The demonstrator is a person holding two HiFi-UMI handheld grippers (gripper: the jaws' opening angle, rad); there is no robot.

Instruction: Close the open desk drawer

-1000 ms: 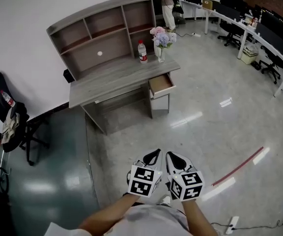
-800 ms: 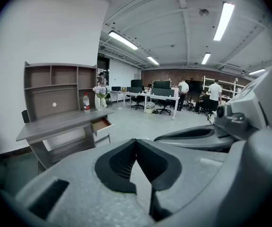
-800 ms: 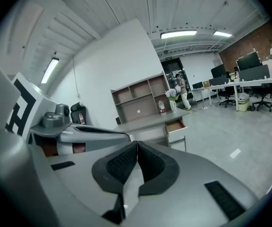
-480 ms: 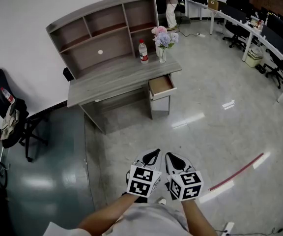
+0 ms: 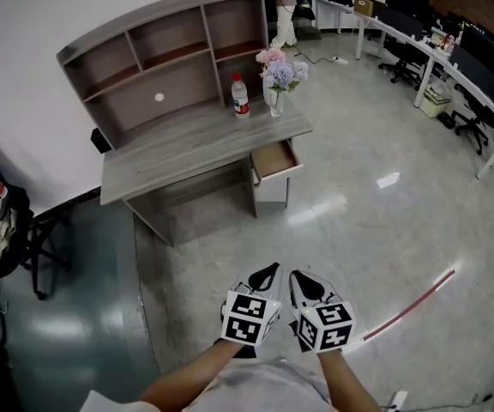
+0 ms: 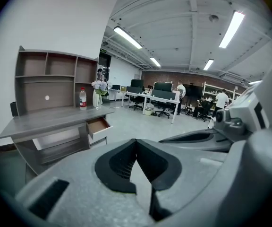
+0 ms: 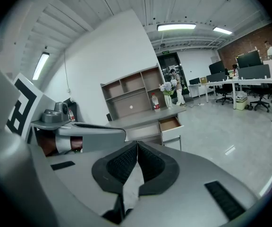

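A grey wooden desk (image 5: pixel 187 148) with a shelf hutch stands against the white wall. Its small drawer (image 5: pixel 275 158) under the right end is pulled out, showing a brown inside; it also appears as the drawer (image 6: pixel 98 125) and the drawer (image 7: pixel 170 123). Both grippers are far from the desk, side by side over the floor near my body. The left gripper (image 5: pixel 268 272) is shut and empty, its pads meeting at the tips (image 6: pixel 135 141). The right gripper (image 5: pixel 299 275) is shut too, its jaws touching at the tips (image 7: pixel 137 144) with nothing between them.
A water bottle (image 5: pixel 240 96) and a vase of flowers (image 5: pixel 275 76) stand on the desk's right end. A black chair with clothes (image 5: pixel 3 221) stands at the left. Office desks and chairs (image 5: pixel 440 67) line the far right. A red strip (image 5: pixel 410 303) lies on the glossy floor.
The whole view has advanced toward the desk and shifted; the desk now sits further left in the head view. Both grippers stay shut, side by side.
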